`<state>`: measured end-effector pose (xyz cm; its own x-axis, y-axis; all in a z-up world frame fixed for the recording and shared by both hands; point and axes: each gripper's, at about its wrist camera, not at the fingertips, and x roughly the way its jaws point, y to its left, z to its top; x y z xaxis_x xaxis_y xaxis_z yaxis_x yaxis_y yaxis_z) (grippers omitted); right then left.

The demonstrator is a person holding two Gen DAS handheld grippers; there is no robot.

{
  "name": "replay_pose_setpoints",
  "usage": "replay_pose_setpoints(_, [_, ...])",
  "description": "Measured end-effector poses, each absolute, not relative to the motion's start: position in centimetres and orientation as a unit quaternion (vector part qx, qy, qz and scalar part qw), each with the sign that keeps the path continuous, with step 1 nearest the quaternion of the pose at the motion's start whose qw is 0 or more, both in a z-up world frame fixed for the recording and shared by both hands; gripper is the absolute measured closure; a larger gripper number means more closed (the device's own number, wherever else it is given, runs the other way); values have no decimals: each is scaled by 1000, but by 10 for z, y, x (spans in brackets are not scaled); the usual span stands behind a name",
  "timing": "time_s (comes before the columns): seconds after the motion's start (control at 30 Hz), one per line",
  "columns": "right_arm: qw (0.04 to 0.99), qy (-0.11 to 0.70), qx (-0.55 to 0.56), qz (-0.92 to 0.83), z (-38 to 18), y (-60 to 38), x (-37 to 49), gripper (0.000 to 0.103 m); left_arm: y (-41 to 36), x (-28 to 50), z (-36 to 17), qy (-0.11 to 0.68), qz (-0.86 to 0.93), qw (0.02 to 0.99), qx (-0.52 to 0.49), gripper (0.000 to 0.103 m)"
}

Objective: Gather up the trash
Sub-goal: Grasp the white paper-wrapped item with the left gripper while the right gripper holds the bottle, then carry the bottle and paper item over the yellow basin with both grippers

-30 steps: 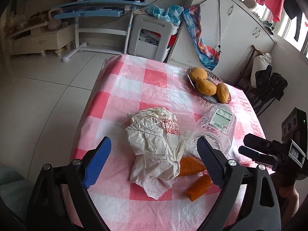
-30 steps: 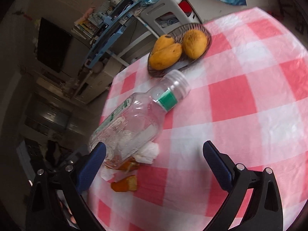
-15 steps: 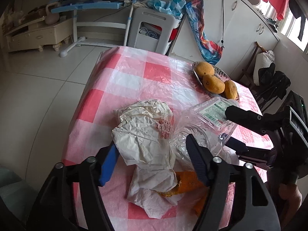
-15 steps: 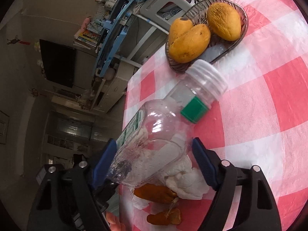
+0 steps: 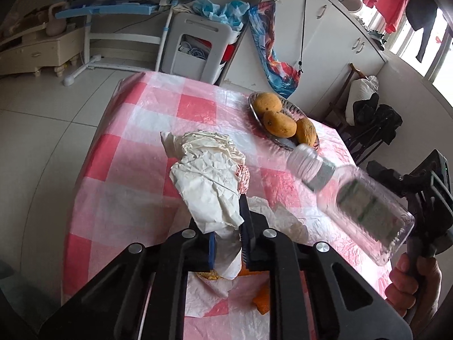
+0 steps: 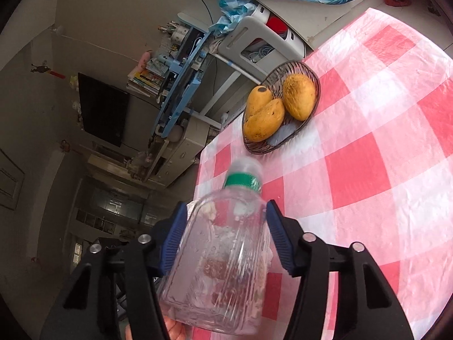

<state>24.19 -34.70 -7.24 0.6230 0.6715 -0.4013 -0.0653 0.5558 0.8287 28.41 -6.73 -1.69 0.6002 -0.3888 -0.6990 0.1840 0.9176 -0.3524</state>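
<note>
A crumpled white paper wrapper (image 5: pixel 209 181) lies on the pink checked table (image 5: pixel 133 153). My left gripper (image 5: pixel 226 236) is closing, and its pads pinch the wrapper's near end. A clear plastic bottle (image 6: pixel 223 255) with a green neck label and white cap sits between the closing jaws of my right gripper (image 6: pixel 225 226), whose pads press its sides. The left wrist view shows the bottle (image 5: pixel 365 206) tilted in the air above the table, cap toward the fruit. Orange peel pieces (image 5: pixel 262 301) and a white tissue (image 5: pixel 283 218) lie under my left gripper.
A wire basket (image 6: pixel 254 147) with three mangoes (image 6: pixel 264 121) stands near the table's far edge. Beyond the table are a white stool (image 5: pixel 195 48), a blue desk (image 5: pixel 113 2) and white cupboards. A hand (image 5: pixel 410 283) holds the right gripper's handle.
Both grippers went from wide open to closed. The left one closed on the paper wrapper. The right one closed on the bottle, which left the table and now tilts in the air.
</note>
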Motion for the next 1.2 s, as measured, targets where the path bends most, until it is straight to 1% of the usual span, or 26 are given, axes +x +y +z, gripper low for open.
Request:
replay_pose_setpoints(0.03, [795,367,420,236,-73,-351,241,99,-68,282,-13,410,-163,889,-122,89])
replay_pose_setpoints(0.07, [795,370,419,233,-74,-353,240,98,-67,280,-10,405,-163,891,-122,89])
replay_pose_setpoints(0.13, [805,397,379,227,-72,-349,244,97,-66,278,-8,407,-159,892,-119,89])
replay_pose_setpoints(0.17, [804,407,369,229,-73,-347,245,93,-66,279,-10,413,-157,889,-121,89])
replay_pose_setpoints(0.2, [804,413,364,224,-74,-346,244,91,-65,281,-13,419,-156,886,-125,89])
replay_pose_setpoints(0.23, [808,416,354,221,-74,-346,243,68,-63,282,-17,426,-154,882,-131,89])
replay_pose_setpoints(0.27, [815,421,337,212,-73,-344,242,30,-61,283,-19,430,-151,880,-136,89])
replay_pose_setpoints(0.3, [824,426,313,203,-70,-339,244,19,-60,284,-23,434,-151,877,-138,89])
replay_pose_setpoints(0.37, [823,435,285,229,-67,-331,242,18,-59,285,-25,440,-151,875,-136,85])
replay_pose_setpoints(0.4, [816,445,269,252,-67,-324,241,18,-59,285,-25,440,-148,876,-134,75])
replay_pose_setpoints(0.43, [812,457,241,271,-67,-319,238,18,-58,286,-25,439,-144,877,-134,62])
replay_pose_setpoints(0.53, [821,490,98,276,-63,-293,226,17,-50,289,-22,429,-132,882,-147,45])
replay_pose_setpoints(0.63, [810,515,30,280,-76,-282,214,17,-44,293,-21,424,-124,880,-173,36])
replay_pose_setpoints(0.7, [806,526,6,270,-89,-279,211,17,-46,295,-26,429,-120,879,-170,36])
replay_pose_setpoints(0.73, [805,530,-9,265,-95,-276,209,23,-48,296,-28,430,-116,880,-162,36])
replay_pose_setpoints(0.77, [814,517,-23,264,-95,-274,205,30,-49,297,-30,427,-116,883,-155,37])
replay_pose_setpoints(0.8, [814,515,-23,267,-96,-274,203,34,-50,296,-31,422,-122,885,-156,55])
replay_pose_setpoints(0.83, [816,512,-14,269,-96,-275,202,40,-50,297,-33,425,-126,883,-156,82])
replay_pose_setpoints(0.87, [818,508,-2,269,-96,-279,201,41,-49,297,-34,424,-131,882,-157,90])
replay_pose_setpoints(0.9, [822,502,7,267,-95,-282,199,42,-47,295,-32,415,-135,885,-161,96])
replay_pose_setpoints(0.97, [828,491,41,267,-94,-293,192,45,-46,286,-22,392,-136,897,-150,97])
replay_pose_setpoints(1.03, [836,473,76,267,-88,-308,180,47,-44,274,-7,366,-146,908,-143,97])
replay_pose_setpoints(1.2, [839,428,150,300,-65,-318,124,47,-42,223,33,314,-194,920,-129,98])
